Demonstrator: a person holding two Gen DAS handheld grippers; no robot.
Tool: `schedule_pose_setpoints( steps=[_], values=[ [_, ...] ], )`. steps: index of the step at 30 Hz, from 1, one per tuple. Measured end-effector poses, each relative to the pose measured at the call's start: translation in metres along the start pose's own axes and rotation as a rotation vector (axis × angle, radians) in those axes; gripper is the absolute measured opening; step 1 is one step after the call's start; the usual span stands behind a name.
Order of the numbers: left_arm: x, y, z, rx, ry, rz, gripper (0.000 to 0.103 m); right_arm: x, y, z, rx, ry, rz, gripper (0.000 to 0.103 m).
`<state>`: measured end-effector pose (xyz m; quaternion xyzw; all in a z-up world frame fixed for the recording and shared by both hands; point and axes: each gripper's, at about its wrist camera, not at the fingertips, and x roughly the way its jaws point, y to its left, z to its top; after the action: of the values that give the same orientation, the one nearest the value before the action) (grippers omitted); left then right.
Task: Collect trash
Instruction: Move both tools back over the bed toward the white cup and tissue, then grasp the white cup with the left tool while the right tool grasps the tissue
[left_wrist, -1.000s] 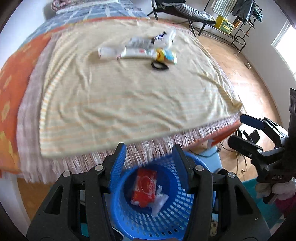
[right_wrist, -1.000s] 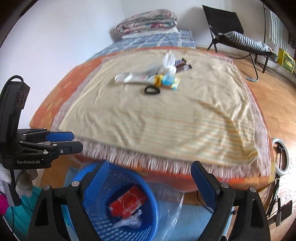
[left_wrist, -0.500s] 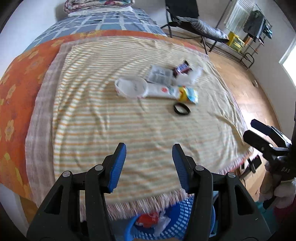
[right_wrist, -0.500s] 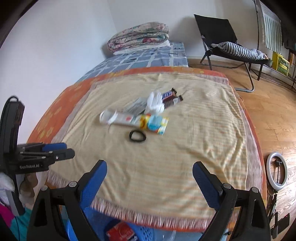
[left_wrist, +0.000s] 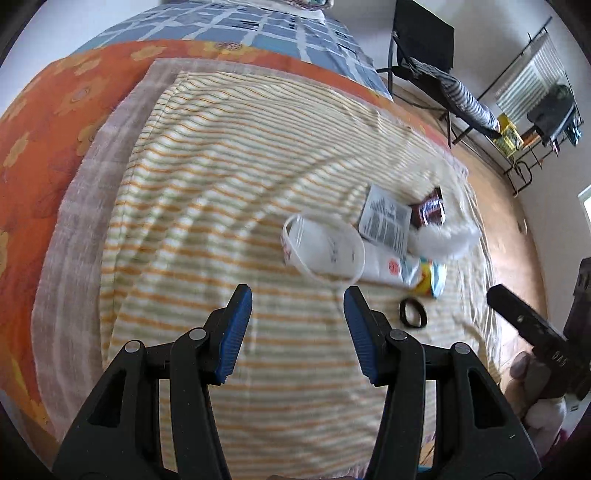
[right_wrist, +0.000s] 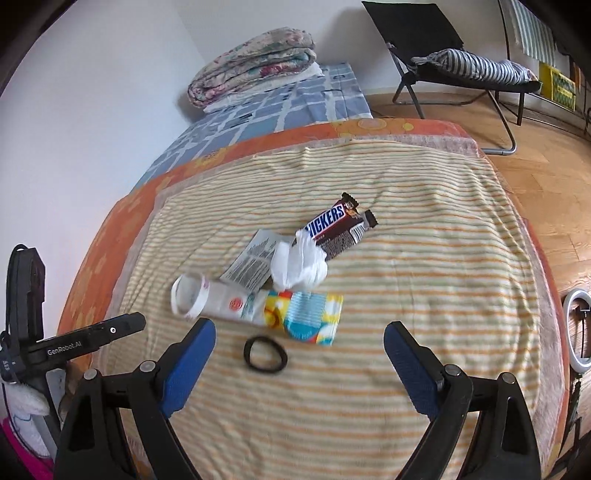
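Trash sits in a little pile on the striped blanket (right_wrist: 424, 258) that covers the bed. The white cup (right_wrist: 192, 295) lies on its side, and I use it as my marker. A flat paper packet (right_wrist: 255, 262) lies just behind the cup. A crumpled white wrapper (right_wrist: 299, 266) is behind the cup and off to the right, and it touches the brown Snickers wrapper (right_wrist: 338, 227), which lies farthest back. A bright yellow and blue packet (right_wrist: 306, 317) lies to the right of the cup, at the end of the cup's white sleeve. A black hair band (right_wrist: 266, 353) lies in front of the cup, off to the right, alone on the cloth.

The left gripper (left_wrist: 297, 325) is spread wide and holds nothing. It hangs just in front of the cup, with the cup's rim close to its tips. The right gripper (right_wrist: 299, 358) is also spread wide and holds nothing. The hair band lies between its two blue pads (right_wrist: 410, 365).

I think the step now is to pick the next piece. The cup looks like the left gripper's job. It is thin and may squash or roll away, so it is best to close slowly over the rim. Take one piece at a time, because the pieces touch and one could drag along. Keep the tips off the soft cloth, so the blanket does not get pinched too.
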<state>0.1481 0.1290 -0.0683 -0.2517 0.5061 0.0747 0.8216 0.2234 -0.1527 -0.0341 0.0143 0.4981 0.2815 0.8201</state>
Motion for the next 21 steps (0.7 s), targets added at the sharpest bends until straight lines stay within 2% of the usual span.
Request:
schedule_pose_setpoints(
  steps=[3, 5, 6, 11, 18, 21],
  values=[
    [0.009, 0.000, 0.011, -0.029, 0.015, -0.040, 0.055, 0.013, 0.000, 0.007, 0.004, 0.008, -0.006, 0.094],
    [0.015, -0.004, 0.017, -0.027, 0.017, -0.045, 0.079, 0.021, 0.000, 0.010, 0.003, 0.014, -0.013, 0.094],
    [0.018, -0.005, 0.019, -0.027, 0.015, -0.043, 0.083, 0.025, 0.000, 0.012, 0.005, 0.017, -0.018, 0.094],
    [0.037, -0.008, 0.028, -0.050, 0.055, -0.049, 0.084, 0.039, -0.001, 0.019, 0.017, 0.030, -0.019, 0.094],
    [0.048, -0.018, 0.035, -0.057, 0.057, -0.047, 0.084, 0.051, -0.008, 0.025, 0.034, 0.040, -0.029, 0.090],
    [0.054, -0.024, 0.037, -0.032, 0.064, -0.022, 0.084, 0.054, -0.010, 0.026, 0.034, 0.042, -0.033, 0.089]
  ],
)
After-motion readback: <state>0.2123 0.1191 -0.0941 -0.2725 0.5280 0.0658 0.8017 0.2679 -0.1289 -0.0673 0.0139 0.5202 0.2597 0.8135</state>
